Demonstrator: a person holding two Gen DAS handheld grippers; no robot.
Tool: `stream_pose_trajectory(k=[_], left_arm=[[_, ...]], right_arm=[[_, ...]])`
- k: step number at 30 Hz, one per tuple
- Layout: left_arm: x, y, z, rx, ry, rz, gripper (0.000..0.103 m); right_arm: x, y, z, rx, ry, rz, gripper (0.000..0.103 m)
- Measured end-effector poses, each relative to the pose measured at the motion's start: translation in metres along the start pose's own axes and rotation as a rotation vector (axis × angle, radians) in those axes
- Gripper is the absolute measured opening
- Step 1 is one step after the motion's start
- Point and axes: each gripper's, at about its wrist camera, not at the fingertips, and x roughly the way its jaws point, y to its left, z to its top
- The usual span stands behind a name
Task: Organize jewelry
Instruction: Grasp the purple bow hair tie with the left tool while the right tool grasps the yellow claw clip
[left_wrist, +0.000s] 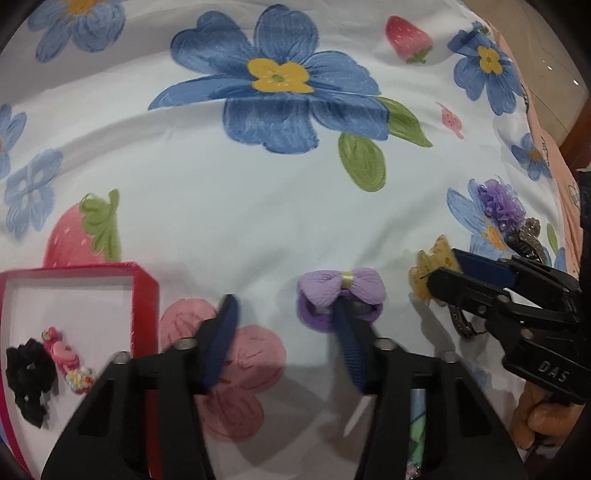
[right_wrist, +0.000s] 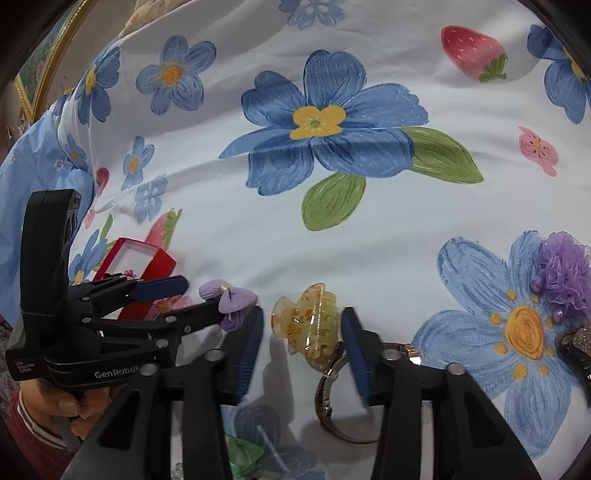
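Left gripper (left_wrist: 286, 317) jaws part-open, empty; right gripper (right_wrist: 303, 325) jaws straddle yellow claw clip (right_wrist: 306, 325).

White bedsheet (left_wrist: 229, 206) printed with blue flowers and pink strawberries; red box (left_wrist: 146, 295), white inside; lilac bow (left_wrist: 341, 282); translucent amber claw clip (right_wrist: 308, 328); purple ruffled scrunchie (right_wrist: 565, 275).

The right gripper (right_wrist: 303, 341) straddles a yellow claw clip (right_wrist: 306, 328) on the floral sheet (right_wrist: 240, 236), its blue fingers (right_wrist: 251, 347) apart from it. A metal watch (right_wrist: 332, 398) lies just beside. The left gripper (right_wrist: 207, 299) reaches a purple bow (right_wrist: 231, 297) near the red box (right_wrist: 147, 266).
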Motion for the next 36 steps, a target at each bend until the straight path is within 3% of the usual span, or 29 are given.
stream_pose_trajectory(k=[1,3,4,8,19,36], left_arm=[[0.000,-0.002,0.001,0.012,0.001,-0.013,0.019],[-0.001,-0.007,0.001,0.029,0.002,-0.034,0.005],[-0.002,-0.010,0.001,0.043,-0.005,-0.017,0.004],[-0.011,-0.013,-0.002,0.054,-0.030,-0.019,0.003],[-0.076,0.012,-0.027,-0.062,-0.119,-0.092,0.003],[-0.154,0.077,-0.094,-0.243,-0.207,-0.067,0.003]], right_arm=[[0.001,-0.001,-0.001,0.003,0.001,0.002,0.036],[0.001,-0.002,-0.002,0.005,-0.004,0.008,0.036],[0.000,-0.002,-0.003,0.004,-0.007,0.006,0.036],[-0.006,-0.002,-0.003,0.009,-0.026,0.003,0.036],[-0.035,0.011,-0.008,0.017,-0.064,0.033,0.036],[-0.053,0.088,-0.032,-0.055,-0.063,0.120,0.036]])
